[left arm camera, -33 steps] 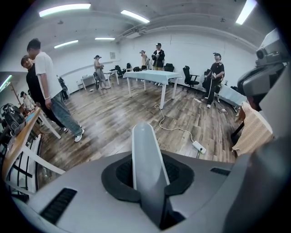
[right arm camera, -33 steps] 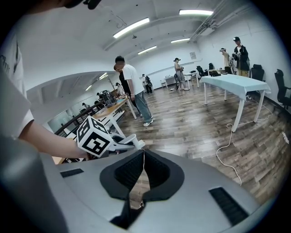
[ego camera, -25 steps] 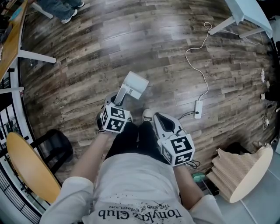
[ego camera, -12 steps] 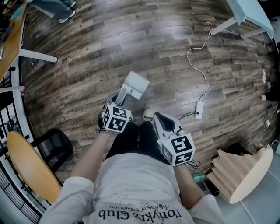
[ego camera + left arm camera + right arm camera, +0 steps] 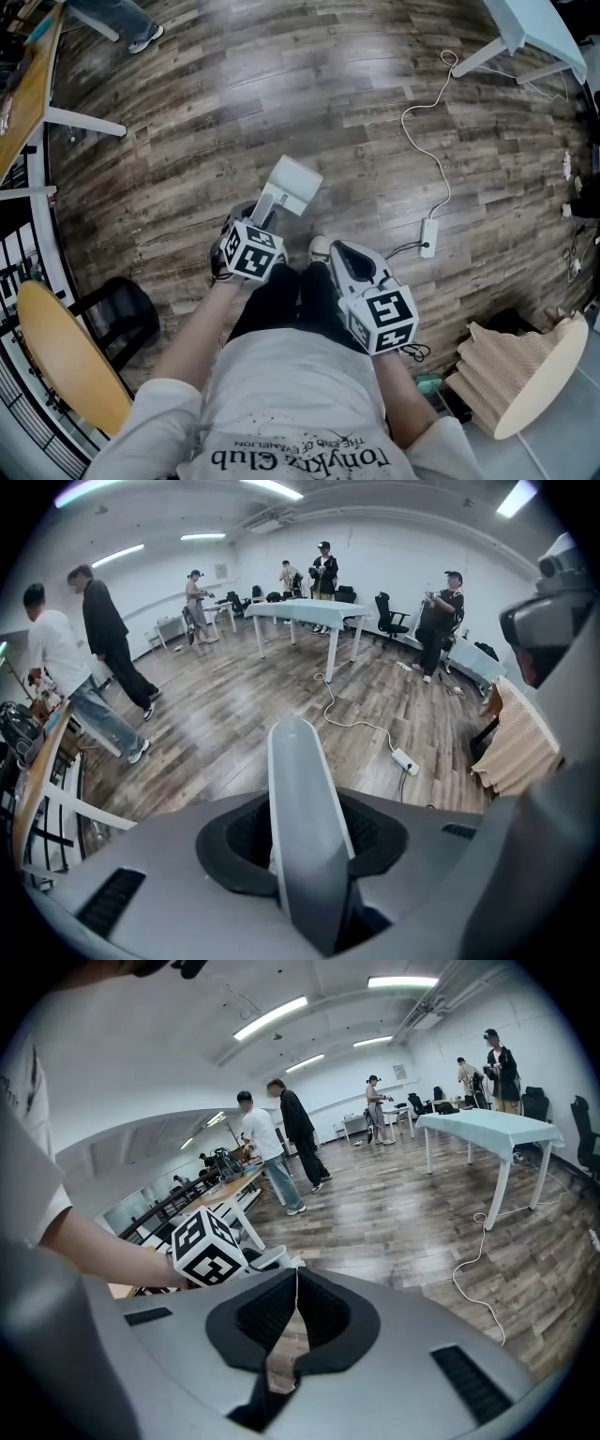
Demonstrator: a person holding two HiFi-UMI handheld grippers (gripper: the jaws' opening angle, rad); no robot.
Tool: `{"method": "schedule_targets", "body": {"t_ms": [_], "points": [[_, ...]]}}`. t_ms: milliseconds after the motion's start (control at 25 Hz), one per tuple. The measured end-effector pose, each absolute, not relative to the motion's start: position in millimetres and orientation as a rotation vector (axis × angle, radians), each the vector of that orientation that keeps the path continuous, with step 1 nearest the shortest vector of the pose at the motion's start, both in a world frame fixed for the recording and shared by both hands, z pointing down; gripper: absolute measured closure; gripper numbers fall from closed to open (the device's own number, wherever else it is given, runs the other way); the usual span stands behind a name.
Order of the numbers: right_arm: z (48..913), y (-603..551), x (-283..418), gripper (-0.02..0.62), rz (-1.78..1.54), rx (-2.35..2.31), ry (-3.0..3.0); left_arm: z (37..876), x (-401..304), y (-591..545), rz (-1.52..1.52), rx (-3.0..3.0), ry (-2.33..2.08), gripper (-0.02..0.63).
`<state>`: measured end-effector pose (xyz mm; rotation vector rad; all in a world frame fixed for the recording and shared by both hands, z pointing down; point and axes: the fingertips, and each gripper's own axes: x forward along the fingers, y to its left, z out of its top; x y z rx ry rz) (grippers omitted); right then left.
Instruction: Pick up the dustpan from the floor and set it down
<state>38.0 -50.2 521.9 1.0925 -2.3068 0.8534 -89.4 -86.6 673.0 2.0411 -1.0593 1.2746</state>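
The dustpan (image 5: pixel 293 184) is pale grey-white, its boxy pan resting on the wood floor (image 5: pixel 375 112) and its long flat handle rising into the left gripper (image 5: pixel 251 217). That gripper's jaws have just been opening and now stand loosely on either side of the handle. The right gripper (image 5: pixel 296 1274) is pressed together and empty.

The left gripper (image 5: pixel 255 217) has just been opening its fingers around the dustpan (image 5: pixel 292 183) handle.

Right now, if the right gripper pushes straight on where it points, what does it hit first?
Probably the white dustpan: the shut right gripper aims forward and down toward its pan. Depth is unclear, so it could land on the wood floor beside it instead.
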Motion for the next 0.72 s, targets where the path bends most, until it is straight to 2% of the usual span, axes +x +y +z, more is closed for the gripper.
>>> {"method": "schedule_targets", "body": {"t_ms": [400,720], "points": [[518,-44,37,0.569,0.834,1.078,-2.326,677,-90,-69,1.277,2.028,-0.979,0.337],[514,-38,35,0.569,0.819,1.07,-2.337,665,-97,-60,1.264,2.025,-0.999,0.321]]}}
